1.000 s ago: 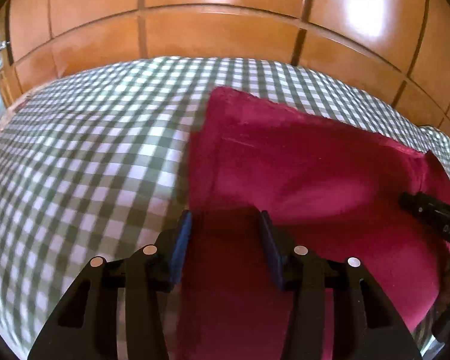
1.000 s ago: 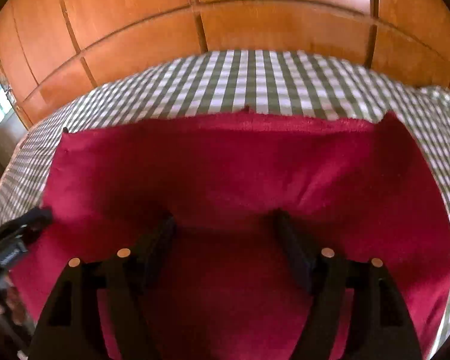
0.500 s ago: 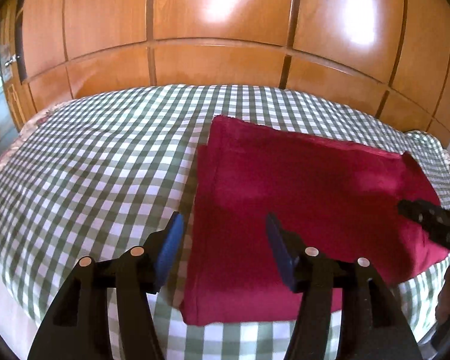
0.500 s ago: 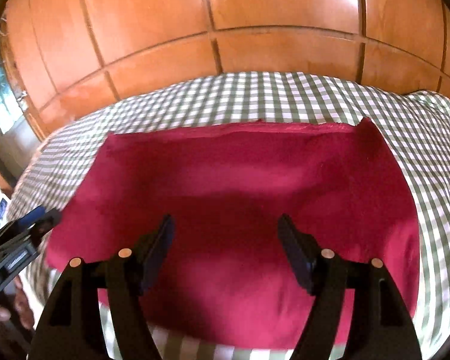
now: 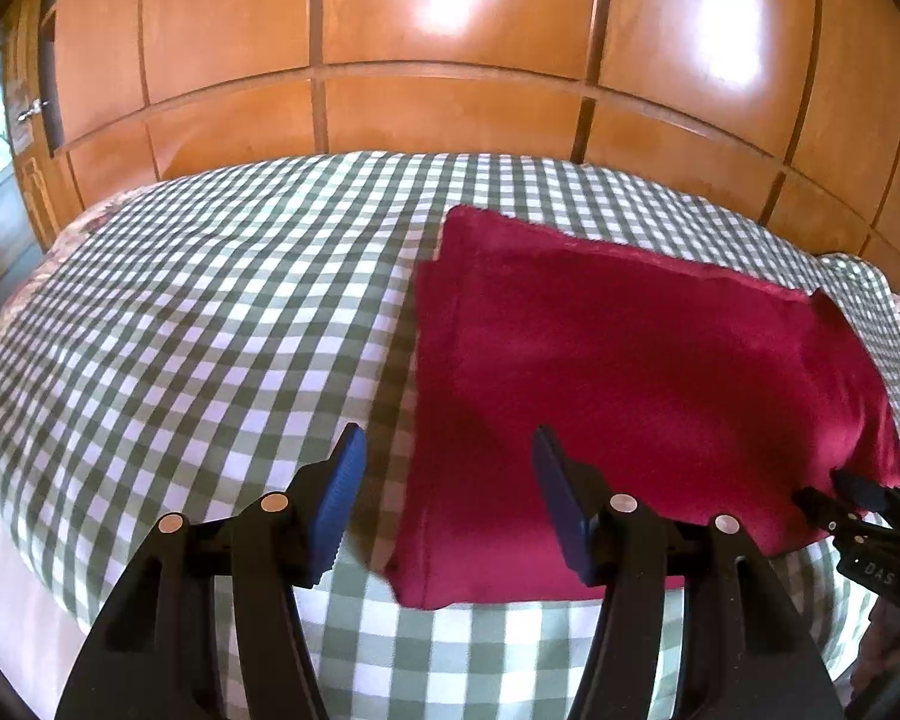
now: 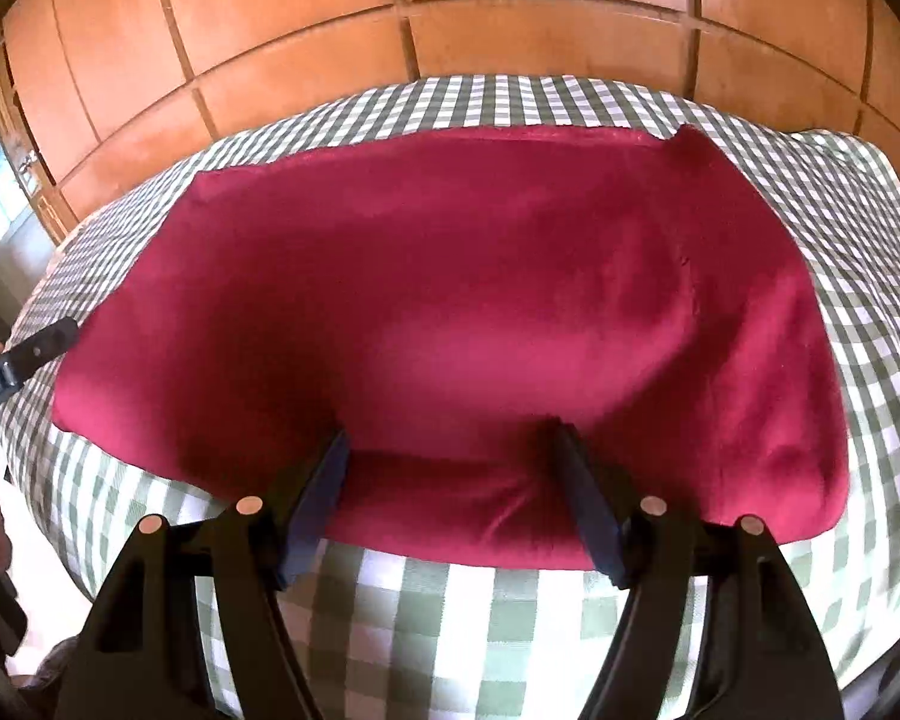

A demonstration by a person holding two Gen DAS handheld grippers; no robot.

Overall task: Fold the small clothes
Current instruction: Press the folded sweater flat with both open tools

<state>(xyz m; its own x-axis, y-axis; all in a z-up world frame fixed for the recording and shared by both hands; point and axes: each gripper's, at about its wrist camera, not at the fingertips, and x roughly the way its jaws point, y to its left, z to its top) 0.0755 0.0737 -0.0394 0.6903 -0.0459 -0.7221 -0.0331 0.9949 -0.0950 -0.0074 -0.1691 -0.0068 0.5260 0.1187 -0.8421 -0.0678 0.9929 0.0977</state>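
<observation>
Red cloth [image 5: 642, 384] lies folded flat on the checked bedspread [image 5: 198, 324], center-right in left wrist view, mid-frame in right wrist view. Left gripper [image 5: 447, 495] jaws apart, empty, over cloth's near-left corner. Right gripper [image 6: 453, 495] jaws apart too, straddling cloth's near edge w/o clamping.

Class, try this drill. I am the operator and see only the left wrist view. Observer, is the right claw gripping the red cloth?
Observer: No. The right claw is open, jaws wide over the red cloth's near edge.
Operator: Where is the cloth's near right corner?
Observer: It rests, rounded, on the checked cover.
Operator: And my left claw?
Observer: From the right wrist view, its tip shows at the cloth's left edge.
</observation>
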